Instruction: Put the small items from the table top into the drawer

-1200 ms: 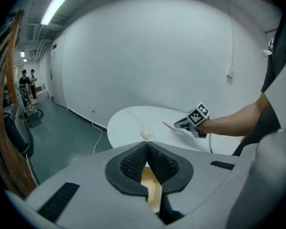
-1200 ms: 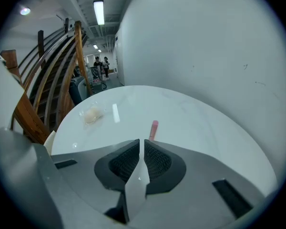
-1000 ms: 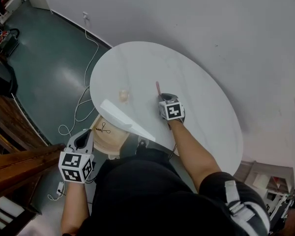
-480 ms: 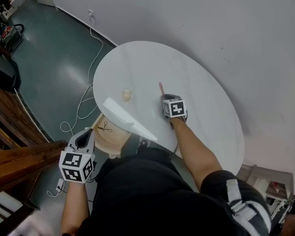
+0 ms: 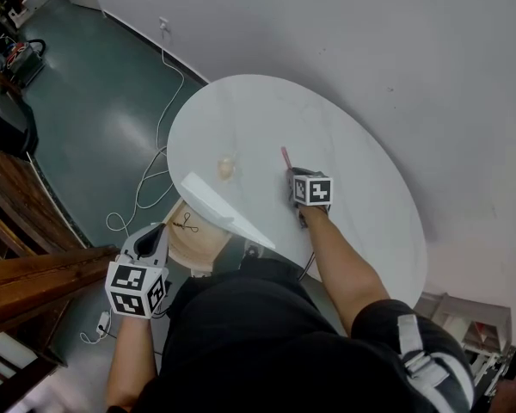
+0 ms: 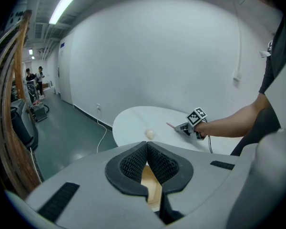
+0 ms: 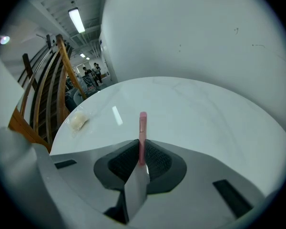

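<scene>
My right gripper (image 5: 291, 176) (image 7: 141, 159) is over the middle of the round white table (image 5: 344, 119), shut on a small knife (image 5: 285, 157) (image 7: 142, 128). Its pink handle points forward from the pads and its silver blade lies back between the jaws. A cream wrapped item (image 5: 226, 166) (image 7: 78, 121) (image 6: 149, 134) lies on the table to the knife's left. My left gripper (image 5: 149, 235) (image 6: 147, 162) hangs low beside the open wooden drawer (image 5: 193, 246), shut with nothing in it. Small scissors (image 5: 186, 224) lie in the drawer.
The drawer's white front panel (image 5: 224, 203) juts out under the table's near edge. A white cable (image 5: 150, 157) trails over the green floor on the left. Dark wooden furniture (image 5: 43, 274) stands close to my left gripper. A grey wall runs behind the table.
The head view has shifted slightly. My right gripper stays over the same spot on the table with the knife in it, and my left gripper stays by the drawer.
</scene>
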The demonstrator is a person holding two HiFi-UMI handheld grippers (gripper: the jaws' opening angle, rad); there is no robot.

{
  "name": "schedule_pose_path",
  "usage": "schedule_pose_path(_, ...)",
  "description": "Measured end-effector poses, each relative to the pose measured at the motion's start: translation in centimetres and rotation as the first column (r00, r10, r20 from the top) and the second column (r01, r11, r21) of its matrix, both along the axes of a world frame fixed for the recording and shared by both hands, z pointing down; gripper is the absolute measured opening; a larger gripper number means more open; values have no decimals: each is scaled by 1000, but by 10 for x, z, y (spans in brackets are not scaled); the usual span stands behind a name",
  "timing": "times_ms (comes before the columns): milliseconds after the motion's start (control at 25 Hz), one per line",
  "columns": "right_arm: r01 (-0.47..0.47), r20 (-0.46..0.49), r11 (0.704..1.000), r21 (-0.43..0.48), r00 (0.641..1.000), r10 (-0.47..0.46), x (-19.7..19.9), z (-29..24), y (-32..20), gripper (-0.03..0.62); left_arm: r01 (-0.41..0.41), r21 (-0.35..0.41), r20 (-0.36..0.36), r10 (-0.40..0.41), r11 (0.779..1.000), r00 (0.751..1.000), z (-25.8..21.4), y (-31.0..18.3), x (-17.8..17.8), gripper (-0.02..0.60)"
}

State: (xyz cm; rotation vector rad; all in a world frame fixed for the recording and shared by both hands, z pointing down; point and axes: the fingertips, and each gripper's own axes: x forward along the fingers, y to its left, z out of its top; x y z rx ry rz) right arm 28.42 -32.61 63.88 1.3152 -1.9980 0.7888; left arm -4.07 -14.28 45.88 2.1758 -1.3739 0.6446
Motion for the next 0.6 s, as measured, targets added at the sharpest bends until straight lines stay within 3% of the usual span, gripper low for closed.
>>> schedule_pose_path(240, -110, 185, 994, -8, 977, 110, -3, -12, 4, 35, 2, -7, -5, -2, 1000, 1000, 2, 7, -11, 15)
schedule_pose_path(600, -83, 254, 996, 36, 965, 72, -33, -36, 32, 35, -25, -14, -24, 24, 1000, 999, 7, 15, -16, 17)
